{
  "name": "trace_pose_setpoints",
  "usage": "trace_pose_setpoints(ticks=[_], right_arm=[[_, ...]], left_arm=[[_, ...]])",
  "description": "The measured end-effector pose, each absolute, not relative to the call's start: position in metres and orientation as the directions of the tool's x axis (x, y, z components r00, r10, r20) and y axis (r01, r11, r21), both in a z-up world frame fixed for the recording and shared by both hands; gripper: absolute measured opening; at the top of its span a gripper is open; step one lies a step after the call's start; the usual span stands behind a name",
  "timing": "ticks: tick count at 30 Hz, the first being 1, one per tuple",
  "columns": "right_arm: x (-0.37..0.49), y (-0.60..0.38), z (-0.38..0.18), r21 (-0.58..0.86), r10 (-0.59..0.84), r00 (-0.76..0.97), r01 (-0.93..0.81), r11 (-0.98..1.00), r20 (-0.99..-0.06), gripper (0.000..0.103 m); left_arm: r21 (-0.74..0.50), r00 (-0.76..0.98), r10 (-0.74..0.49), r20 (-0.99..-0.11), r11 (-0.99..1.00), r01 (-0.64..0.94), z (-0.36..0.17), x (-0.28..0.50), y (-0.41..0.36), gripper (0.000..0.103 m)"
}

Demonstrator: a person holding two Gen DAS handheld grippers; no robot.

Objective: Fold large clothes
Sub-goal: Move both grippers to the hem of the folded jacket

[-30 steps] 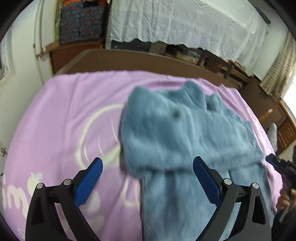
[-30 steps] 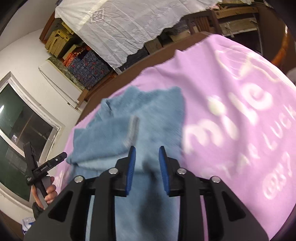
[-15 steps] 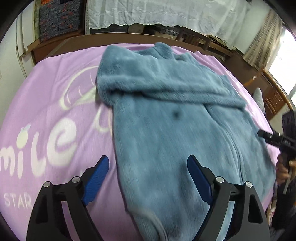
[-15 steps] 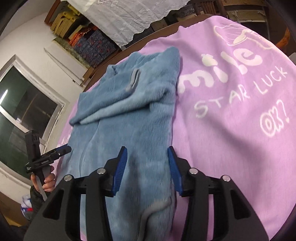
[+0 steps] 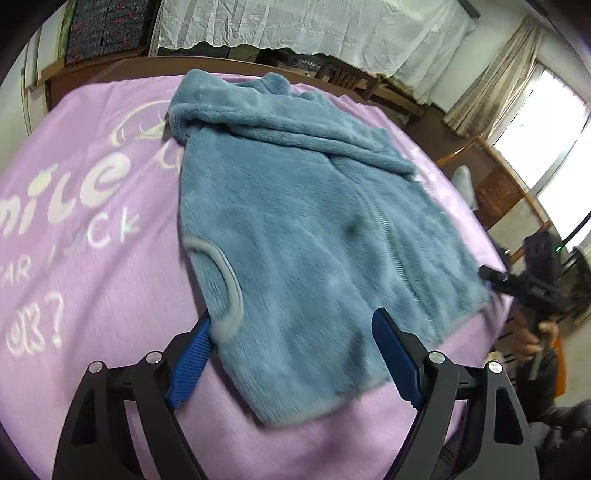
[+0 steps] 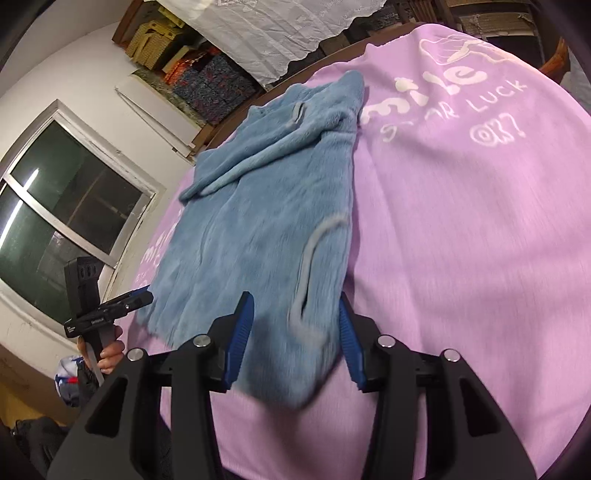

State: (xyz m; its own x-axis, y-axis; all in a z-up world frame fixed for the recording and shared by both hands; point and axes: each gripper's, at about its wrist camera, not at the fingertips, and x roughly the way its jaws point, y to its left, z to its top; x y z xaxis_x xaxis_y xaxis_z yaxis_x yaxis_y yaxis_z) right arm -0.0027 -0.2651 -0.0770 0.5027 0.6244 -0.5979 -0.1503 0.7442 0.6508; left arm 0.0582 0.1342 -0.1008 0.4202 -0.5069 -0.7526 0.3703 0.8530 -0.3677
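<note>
L gripper (image 5: 291, 354) wide open, empty | R gripper (image 6: 295, 332) open, empty | fleece (image 5: 314, 229) flat on blanket (image 5: 92, 277)

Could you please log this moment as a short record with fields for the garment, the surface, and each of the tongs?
garment: blue fleece jacket, lying mostly flat, sleeves folded across its upper part
surface: purple blanket with white lettering
left tongs: open, over the jacket's near hem, holding nothing
right tongs: open, straddling the near corner by the pale pocket trim
fold progress: body not yet folded
background: white curtain
</note>
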Motion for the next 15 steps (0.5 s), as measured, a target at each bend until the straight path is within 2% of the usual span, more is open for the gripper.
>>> trace_pose_setpoints(ticks=[9, 11, 13, 15], right_arm=[[-0.009, -0.253, -0.077, 0.655, 0.643, 0.495, -0.181, 0.734, -0.584, 0.045], [-0.009, -0.249, -0.076, 0.659, 0.653, 0.490, -0.191, 0.728, -0.578, 0.045], [-0.011, -0.248, -0.075, 0.657, 0.657, 0.487, -0.202, 0.726, -0.576, 0.045], [-0.015, -0.249, -0.075, 0.658, 0.662, 0.483, -0.212, 0.723, -0.573, 0.045]], left_arm=[[-0.372, 0.430, -0.516, -0.740, 0.848, 0.377, -0.102, 0.065, 0.126, 0.080], [-0.369, 0.428, -0.515, -0.742, 0.848, 0.380, -0.102, 0.060, 0.127, 0.071], [-0.380, 0.423, -0.523, -0.740, 0.844, 0.379, -0.102, 0.054, 0.130, 0.054], [-0.407, 0.413, -0.543, -0.731, 0.833, 0.375, -0.105, 0.049, 0.136, 0.047]])
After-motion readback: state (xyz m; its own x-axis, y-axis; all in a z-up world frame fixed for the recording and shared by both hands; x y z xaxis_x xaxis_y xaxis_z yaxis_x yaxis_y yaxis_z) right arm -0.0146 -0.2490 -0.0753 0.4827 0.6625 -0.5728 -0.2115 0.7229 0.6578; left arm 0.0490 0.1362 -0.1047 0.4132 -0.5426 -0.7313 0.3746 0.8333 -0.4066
